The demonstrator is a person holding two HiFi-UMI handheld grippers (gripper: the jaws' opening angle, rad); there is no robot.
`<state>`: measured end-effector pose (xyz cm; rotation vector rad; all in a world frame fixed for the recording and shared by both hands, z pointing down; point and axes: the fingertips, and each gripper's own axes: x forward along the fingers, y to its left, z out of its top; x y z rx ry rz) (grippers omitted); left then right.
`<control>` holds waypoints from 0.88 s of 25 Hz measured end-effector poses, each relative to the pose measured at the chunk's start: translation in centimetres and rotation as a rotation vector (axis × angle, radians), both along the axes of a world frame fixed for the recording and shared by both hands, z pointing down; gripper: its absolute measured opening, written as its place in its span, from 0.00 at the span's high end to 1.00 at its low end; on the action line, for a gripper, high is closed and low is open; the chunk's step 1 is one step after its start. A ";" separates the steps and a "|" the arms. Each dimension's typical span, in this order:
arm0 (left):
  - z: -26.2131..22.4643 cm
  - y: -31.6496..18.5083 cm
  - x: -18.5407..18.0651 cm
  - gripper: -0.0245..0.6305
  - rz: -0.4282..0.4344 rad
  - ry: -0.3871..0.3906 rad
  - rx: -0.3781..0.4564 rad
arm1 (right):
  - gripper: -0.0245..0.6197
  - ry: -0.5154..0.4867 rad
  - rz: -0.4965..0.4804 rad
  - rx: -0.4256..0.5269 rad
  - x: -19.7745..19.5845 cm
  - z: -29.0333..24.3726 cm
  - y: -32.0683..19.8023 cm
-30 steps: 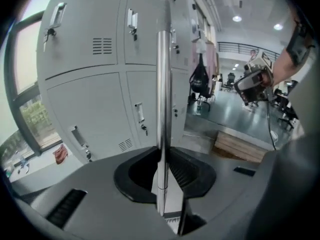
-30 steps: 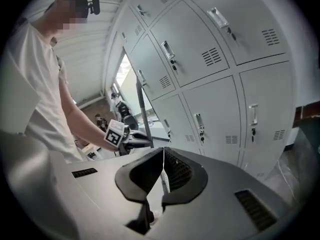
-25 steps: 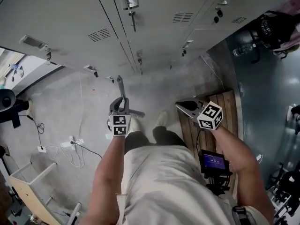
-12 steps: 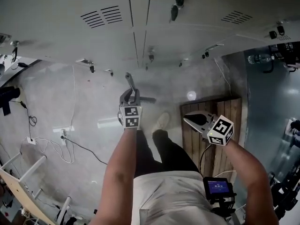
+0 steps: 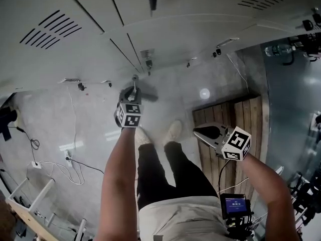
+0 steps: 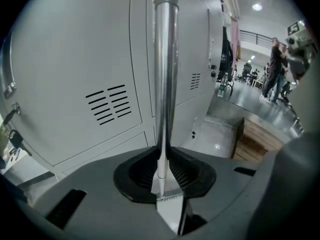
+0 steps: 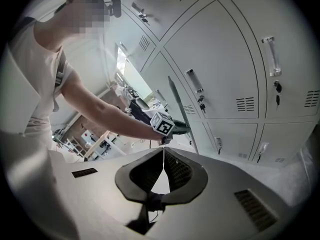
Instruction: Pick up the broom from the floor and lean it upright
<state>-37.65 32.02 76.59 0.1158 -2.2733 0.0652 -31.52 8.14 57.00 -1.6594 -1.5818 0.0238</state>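
Observation:
The broom's metal handle point(image 6: 165, 59) stands nearly upright in front of the grey lockers. My left gripper point(image 6: 161, 170) is shut on it low down, the pole pinched between the pads. In the head view the left gripper point(image 5: 132, 95) is near the lockers' foot, with the handle point(image 5: 134, 78) showing almost end-on above it. The broom's head is hidden from me. My right gripper point(image 5: 204, 133) hangs over the wooden pallet, shut and empty. In the right gripper view the right gripper point(image 7: 163, 153) has its pads together. Beyond it the handle point(image 7: 178, 106) is a thin dark line.
Grey lockers point(image 5: 150, 29) fill the space ahead. A wooden pallet point(image 5: 235, 114) lies on the floor at the right. Cables and a power strip point(image 5: 70, 159) trail at the left. The person's shoes point(image 5: 173, 131) stand between both grippers. People point(image 6: 277, 69) are far down the corridor.
My left gripper has sunk with the handle still in it and moved closer to the lockers. The right gripper has dropped a little beside the pallet.

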 end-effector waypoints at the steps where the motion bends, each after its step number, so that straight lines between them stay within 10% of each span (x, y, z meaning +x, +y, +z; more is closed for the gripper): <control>1: 0.3 0.3 -0.6 0.85 0.005 0.000 -0.010 | 0.94 0.000 0.006 0.002 -0.1 0.1 -0.3; 22: 1.0 3.5 -2.6 0.72 -0.026 0.036 -0.096 | 0.94 0.051 0.172 -0.028 -2.6 0.9 -3.2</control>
